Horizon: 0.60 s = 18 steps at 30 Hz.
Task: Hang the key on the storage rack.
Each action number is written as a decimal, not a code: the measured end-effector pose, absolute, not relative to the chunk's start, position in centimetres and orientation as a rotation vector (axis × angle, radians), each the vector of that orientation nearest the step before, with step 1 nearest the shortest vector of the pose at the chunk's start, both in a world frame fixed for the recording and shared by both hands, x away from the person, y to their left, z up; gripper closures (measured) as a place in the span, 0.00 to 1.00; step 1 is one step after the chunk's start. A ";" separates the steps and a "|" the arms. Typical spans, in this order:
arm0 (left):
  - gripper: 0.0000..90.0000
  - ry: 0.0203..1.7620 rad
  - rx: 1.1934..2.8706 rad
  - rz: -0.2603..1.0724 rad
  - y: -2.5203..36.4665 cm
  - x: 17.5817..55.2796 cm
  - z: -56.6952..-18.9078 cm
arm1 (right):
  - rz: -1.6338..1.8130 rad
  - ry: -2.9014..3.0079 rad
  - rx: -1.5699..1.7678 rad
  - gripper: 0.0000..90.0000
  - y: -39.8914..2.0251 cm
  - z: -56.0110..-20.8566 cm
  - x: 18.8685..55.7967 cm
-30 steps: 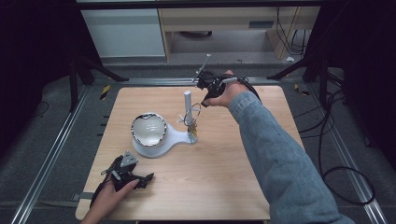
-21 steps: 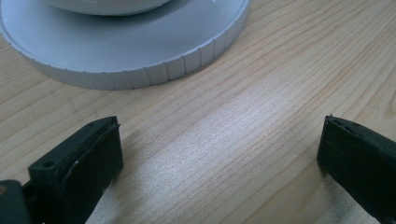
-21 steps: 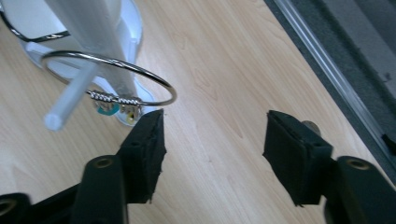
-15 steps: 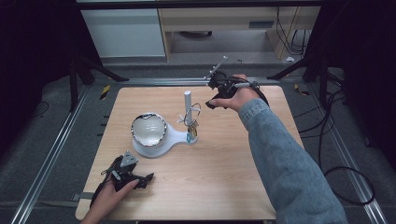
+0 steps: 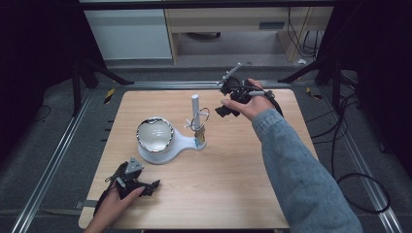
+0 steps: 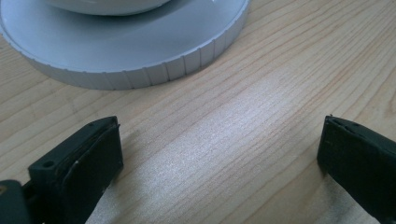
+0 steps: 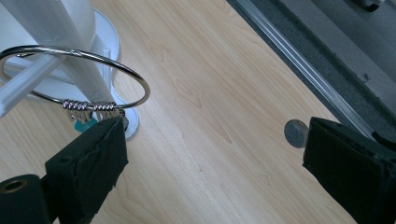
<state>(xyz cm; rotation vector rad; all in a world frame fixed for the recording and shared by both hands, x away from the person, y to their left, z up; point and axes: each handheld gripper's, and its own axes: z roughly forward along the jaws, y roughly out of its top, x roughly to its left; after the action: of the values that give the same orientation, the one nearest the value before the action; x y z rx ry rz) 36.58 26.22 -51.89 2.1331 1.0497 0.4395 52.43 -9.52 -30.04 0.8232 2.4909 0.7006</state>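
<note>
1. Thin metal key ring (image 7: pixel 77 77), keys dangling, hangs on the smooth white stand (image 5: pixel 195 127).
2. Right gripper (image 5: pixel 228 102) just beside it, jaws just opened wide, nothing between.
3. Left gripper (image 5: pixel 138 185) gapes over grainy wood table (image 5: pixel 218 194).

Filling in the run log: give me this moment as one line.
right gripper: jaws just opened, nothing between | key ring: hanging on white stand's peg | left gripper: open, near stand base

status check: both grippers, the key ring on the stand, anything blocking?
Right gripper open, jaws just opened, nothing between them. Key ring hangs on the white stand, apart from the pads. Left gripper open, idle by the stand's base. Nothing in the way.
</note>
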 end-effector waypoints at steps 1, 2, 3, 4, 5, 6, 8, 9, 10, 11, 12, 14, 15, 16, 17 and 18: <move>0.00 1.049 2.132 0.439 26.2 36.6 -51.9 | 0.713 2.479 0.836 0.07 -9.7 -30.2 52.4; 0.00 1.049 2.131 0.440 26.2 36.6 -51.9 | 0.713 2.474 0.839 0.07 -9.8 -30.2 52.4; 0.00 1.050 2.133 0.439 26.2 36.6 -51.9 | 0.719 2.464 0.842 0.07 -10.0 -30.2 52.4; 0.00 1.050 2.133 0.440 26.2 36.6 -51.9 | 0.726 2.451 0.854 0.08 -10.1 -30.3 52.4; 0.00 1.049 2.132 0.439 26.2 36.6 -51.9 | 0.735 2.445 0.862 0.08 -10.3 -30.4 52.3; 0.00 1.049 2.131 0.440 26.2 36.6 -51.9 | 0.737 2.437 0.866 0.08 -10.5 -30.6 52.3; 0.00 1.049 2.131 0.439 26.2 36.6 -51.9 | 0.728 2.424 0.882 0.10 -10.9 -30.8 52.1; 0.00 1.049 2.131 0.439 26.2 36.6 -51.9 | 0.729 2.418 0.889 0.10 -11.2 -30.9 52.1; 0.00 1.049 2.129 0.440 26.2 36.6 -51.9 | 0.732 2.415 0.895 0.10 -11.4 -31.1 52.0; 0.00 1.049 2.132 0.440 26.2 36.6 -51.9 | 0.738 2.412 0.897 0.10 -11.7 -31.2 51.9; 0.00 1.049 2.132 0.440 26.2 36.6 -51.9 | 0.736 2.415 0.901 0.10 -11.9 -31.3 51.8; 0.00 1.049 2.130 0.440 26.2 36.6 -51.9 | 0.743 2.406 0.910 0.10 -12.4 -31.7 51.6; 0.00 1.050 2.131 0.440 26.2 36.6 -51.9 | 0.744 2.404 0.916 0.11 -12.7 -31.8 51.5; 0.00 1.049 2.130 0.440 26.2 36.6 -51.9 | 0.752 2.397 0.923 0.10 -13.0 -32.0 51.4; 0.00 1.049 2.132 0.440 26.2 36.6 -51.9 | 0.754 2.396 0.927 0.11 -13.2 -32.2 51.3; 0.00 1.049 2.132 0.440 26.2 36.6 -51.9 | 0.761 2.394 0.931 0.11 -13.5 -32.4 51.2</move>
<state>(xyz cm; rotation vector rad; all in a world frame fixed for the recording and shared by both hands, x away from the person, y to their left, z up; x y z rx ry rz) 36.58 26.22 -51.91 2.1316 1.0493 0.4399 51.17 -13.47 -32.38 0.9314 2.3945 0.7606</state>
